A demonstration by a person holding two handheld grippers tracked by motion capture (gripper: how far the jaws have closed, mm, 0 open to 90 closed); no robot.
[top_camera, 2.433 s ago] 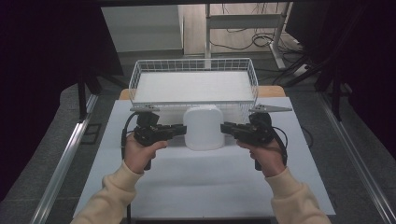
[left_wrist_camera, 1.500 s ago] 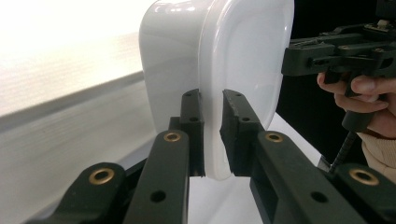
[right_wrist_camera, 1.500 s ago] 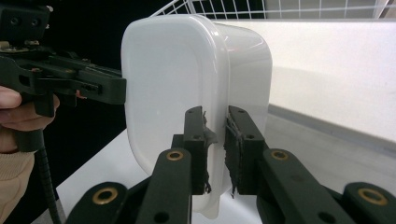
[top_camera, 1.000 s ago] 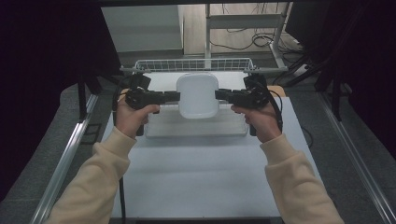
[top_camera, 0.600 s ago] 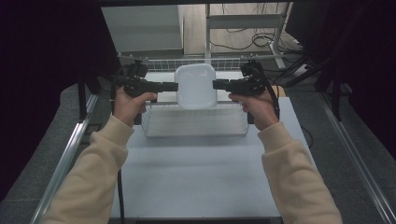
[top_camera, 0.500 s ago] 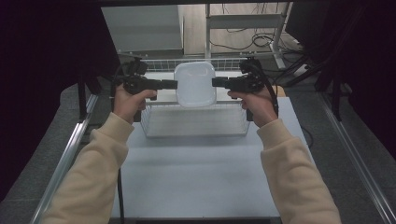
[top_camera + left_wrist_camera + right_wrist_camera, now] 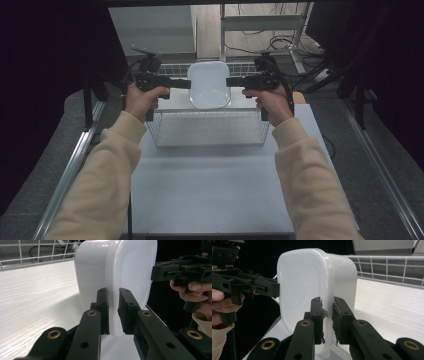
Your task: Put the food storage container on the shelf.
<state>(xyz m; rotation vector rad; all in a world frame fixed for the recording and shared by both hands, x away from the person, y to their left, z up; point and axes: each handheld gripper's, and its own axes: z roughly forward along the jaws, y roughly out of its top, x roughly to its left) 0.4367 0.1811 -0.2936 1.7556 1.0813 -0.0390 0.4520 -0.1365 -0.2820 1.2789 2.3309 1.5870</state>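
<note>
A white table (image 7: 210,185) ran away from the person, with grey floor to either side and metal rails (image 7: 70,170) along its edges. On its far part stood a wire basket (image 7: 207,127), its near wall facing the camera and its white floor showing through the mesh; in the left gripper view the same floor (image 7: 35,295) and the wire wall (image 7: 32,252) lay behind the jaws. Both forearms, in cream sleeves (image 7: 100,180), reached forward from the bottom of the high view. Above the basket, clear of its floor, a white tub (image 7: 208,85) hung between the two tools, its broad flat face turned toward the high camera (whether that face was a lid or the base could not be told). The left hand (image 7: 142,100) held the left gripper (image 7: 187,83) at the tub's left edge, and the left gripper view showed its jaws nipped onto the thin protruding rim of the tub (image 7: 120,277), one pad on each side. The right hand (image 7: 270,102) held the right gripper (image 7: 229,82) at the opposite edge, its jaws likewise pinching the rim of the tub (image 7: 312,277), with frayed padding on their inner faces.
</note>
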